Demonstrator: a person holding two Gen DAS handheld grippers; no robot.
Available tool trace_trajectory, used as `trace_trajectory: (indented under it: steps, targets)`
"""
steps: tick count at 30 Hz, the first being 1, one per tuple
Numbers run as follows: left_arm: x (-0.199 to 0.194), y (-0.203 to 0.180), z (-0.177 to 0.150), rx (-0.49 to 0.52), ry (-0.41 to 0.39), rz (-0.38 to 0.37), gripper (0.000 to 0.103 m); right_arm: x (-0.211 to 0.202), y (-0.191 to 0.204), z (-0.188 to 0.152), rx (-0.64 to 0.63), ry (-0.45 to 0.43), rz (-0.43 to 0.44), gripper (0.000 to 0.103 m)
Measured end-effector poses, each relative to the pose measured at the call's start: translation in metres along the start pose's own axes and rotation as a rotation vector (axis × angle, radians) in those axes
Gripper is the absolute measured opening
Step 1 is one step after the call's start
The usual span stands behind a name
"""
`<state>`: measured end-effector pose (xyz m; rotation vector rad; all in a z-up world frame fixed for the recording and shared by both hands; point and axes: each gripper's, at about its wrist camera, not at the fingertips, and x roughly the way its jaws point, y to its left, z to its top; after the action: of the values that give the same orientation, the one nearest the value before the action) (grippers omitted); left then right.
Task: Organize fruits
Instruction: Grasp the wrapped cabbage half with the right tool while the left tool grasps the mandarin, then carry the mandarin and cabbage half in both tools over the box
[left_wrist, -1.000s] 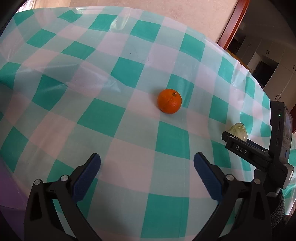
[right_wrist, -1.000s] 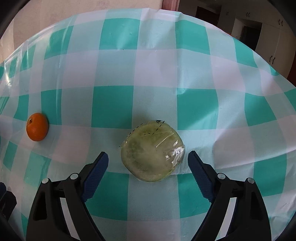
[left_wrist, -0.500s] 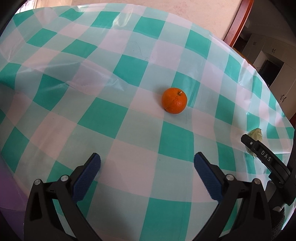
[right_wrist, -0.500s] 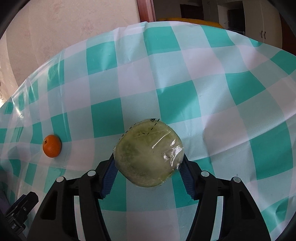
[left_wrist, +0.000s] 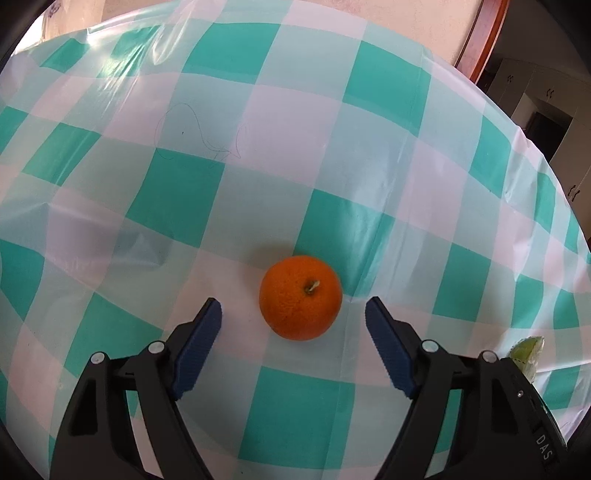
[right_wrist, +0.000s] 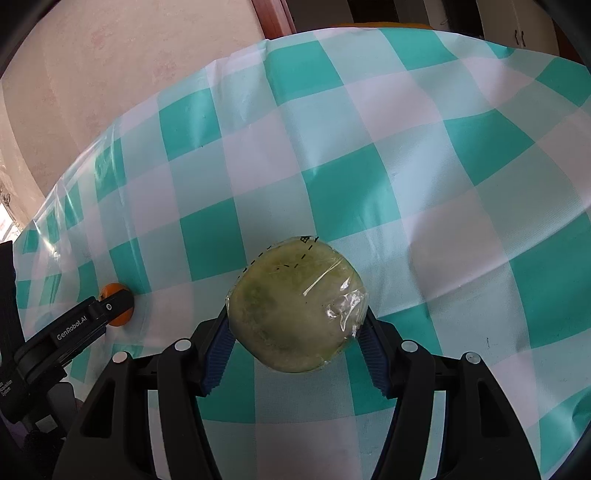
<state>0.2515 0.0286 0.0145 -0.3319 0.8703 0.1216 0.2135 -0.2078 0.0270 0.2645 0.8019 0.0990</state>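
- on the checked surface (left_wrist: 184, 206), the orange (left_wrist: 300, 297) sits stem-up between the blue pads of the left hand-held gripper (left_wrist: 293, 317); its jaws are closing, with gaps on both sides and no contact yet.
- that placement probably centres the fruit so both pads meet it evenly.
- the right hand-held gripper (right_wrist: 295, 325) clamps a pale green fruit wrapped in clear film (right_wrist: 295, 306), pads pressing its flanks, seemingly to carry it.
- the left wrist view shows the orange's stem and pad gaps, but only a corner of the wrapped fruit (left_wrist: 526, 349).
- the right wrist view shows the wrap's dashed print and the grip, with the orange (right_wrist: 116, 304) half hidden behind the other tool.
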Motion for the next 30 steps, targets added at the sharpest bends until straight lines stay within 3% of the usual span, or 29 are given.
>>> trace_trajectory:
  steps: [2,4,10,16,30]
  targets:
    - [0.001,0.0,0.001,0.005,-0.006,0.034,0.057,0.001,-0.003,0.0,0.004,-0.002,0.006,0.06]
    - [0.001,-0.002,0.0,0.016,-0.008,0.026,0.044,0.005,-0.008,0.001,0.007,-0.004,0.013,0.06]
    - [-0.008,0.009,-0.003,-0.033,-0.05,-0.003,0.043,0.009,-0.013,0.003,0.013,-0.006,0.023,0.06]
    - [-0.036,0.022,-0.029,-0.031,-0.096,-0.002,0.043,0.006,-0.019,0.002,0.023,-0.012,0.029,0.06]
    - [-0.098,0.043,-0.088,-0.034,-0.096,0.003,0.043,-0.01,-0.024,-0.007,0.035,-0.053,0.006,0.06]
